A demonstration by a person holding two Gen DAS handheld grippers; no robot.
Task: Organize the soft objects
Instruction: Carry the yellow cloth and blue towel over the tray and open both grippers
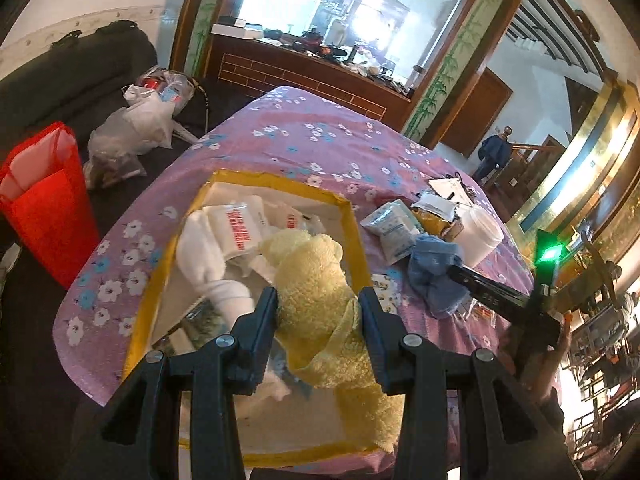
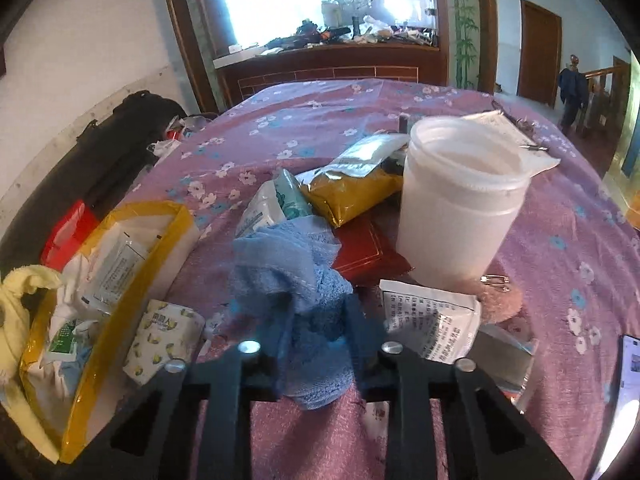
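Left gripper [image 1: 318, 308] clamped on yellow towel [image 1: 316, 280] over yellow-rimmed box [image 1: 354, 224], right gripper [image 2: 316, 320] narrowed onto blue towel [image 2: 296, 264] on floral tablecloth [image 2: 320, 120], beside white jar [image 2: 456, 208]

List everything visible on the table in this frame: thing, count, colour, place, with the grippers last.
yellow towel: one, pale yellow, over the box, between left fingers.
blue towel: one, blue, on cloth right of box, between right fingers.
box: one, yellow-taped, holding white packets and white cloth.
tub: one, white, behind blue towel.
mustard pouch: one, beside tub.
red packet: one, under tub's edge.
tablecloth: one, purple floral.
red bag: one, left of table.
left gripper: black, shut on yellow towel.
right gripper: black, around blue towel.
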